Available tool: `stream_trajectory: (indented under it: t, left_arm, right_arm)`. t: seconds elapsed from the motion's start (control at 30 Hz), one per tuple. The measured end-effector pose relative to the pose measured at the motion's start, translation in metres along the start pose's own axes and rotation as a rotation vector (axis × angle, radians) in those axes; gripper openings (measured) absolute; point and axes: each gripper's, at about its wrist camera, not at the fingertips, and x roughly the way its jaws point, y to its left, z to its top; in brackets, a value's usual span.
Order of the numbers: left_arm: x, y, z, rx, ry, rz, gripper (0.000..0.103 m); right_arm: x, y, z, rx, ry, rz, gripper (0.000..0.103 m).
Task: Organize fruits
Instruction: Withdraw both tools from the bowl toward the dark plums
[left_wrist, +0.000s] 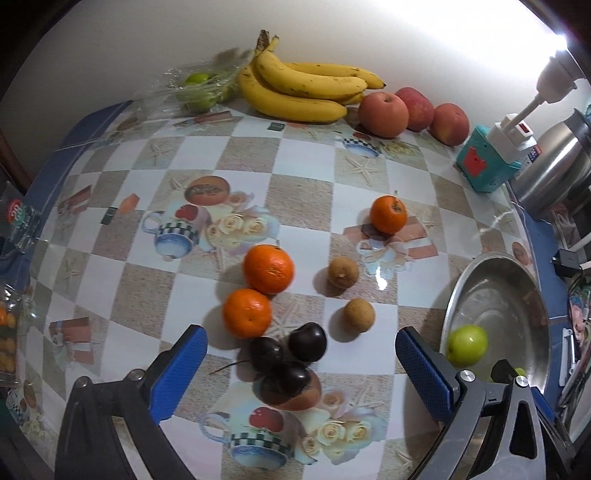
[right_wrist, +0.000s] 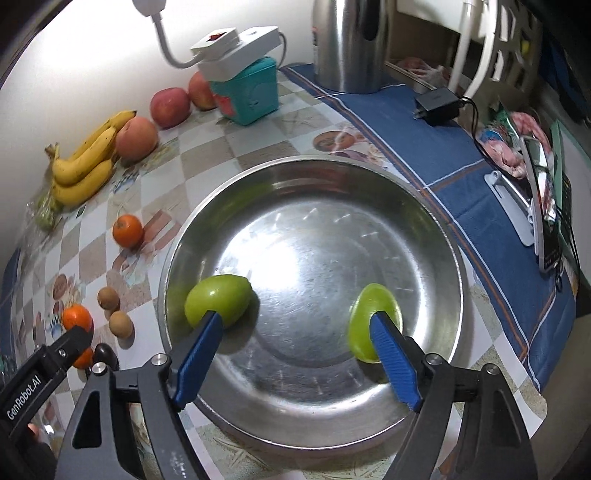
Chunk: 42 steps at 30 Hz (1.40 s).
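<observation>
Right claw (right_wrist: 295, 354) tips overlap both green fruits (right_wrist: 218, 301) (contact unclear).

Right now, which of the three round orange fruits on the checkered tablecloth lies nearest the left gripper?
The lower round orange fruit of the touching pair, beside the dark plums; the third sits alone, far off.

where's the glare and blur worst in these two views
Left wrist view: the lamp blows out the top right corner, the dark plums between the open tongs are smeared, and the checked tablecloth bulges from fisheye. Right wrist view: a white hotspot glares off the steel bowl; the right green fruit looks motion-blurred.
</observation>
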Motion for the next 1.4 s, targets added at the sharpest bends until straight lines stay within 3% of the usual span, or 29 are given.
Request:
stream_trajectory:
  t: [0.03, 0.07, 0.27, 0.53, 0.8, 1.1, 1.4]
  left_arm:
    - [-0.001, 0.001, 0.0, 0.001, -0.004, 0.009, 0.103]
    - [-0.001, 0.003, 0.0, 0.004, -0.007, 0.018, 0.103]
    - [-0.006, 0.014, -0.001, 0.051, -0.028, 0.076, 0.103]
    - [-0.018, 0.029, 0.003, 0.103, -0.066, 0.089, 0.103]
    - [-0.025, 0.064, 0.009, 0.063, -0.079, 0.118, 0.103]
    - [-0.03, 0.123, 0.015, -0.062, -0.089, 0.178, 0.103]
    - [-0.029, 0.158, 0.018, -0.144, -0.083, 0.183, 0.103]
  right_arm:
    - [0.0, 0.001, -0.001, -0.004, 0.001, 0.004, 0.096]
    - [0.0, 0.002, -0.003, -0.006, 0.0, 0.005, 0.098]
    - [-0.003, 0.009, -0.007, -0.008, -0.01, 0.026, 0.102]
    - [-0.018, 0.027, -0.011, -0.011, -0.065, 0.119, 0.102]
    - [-0.024, 0.062, -0.014, -0.065, -0.051, 0.181, 0.102]
    - [-0.037, 0.108, -0.022, -0.147, -0.064, 0.219, 0.102]
    - [-0.039, 0.137, -0.027, -0.175, -0.078, 0.205, 0.102]
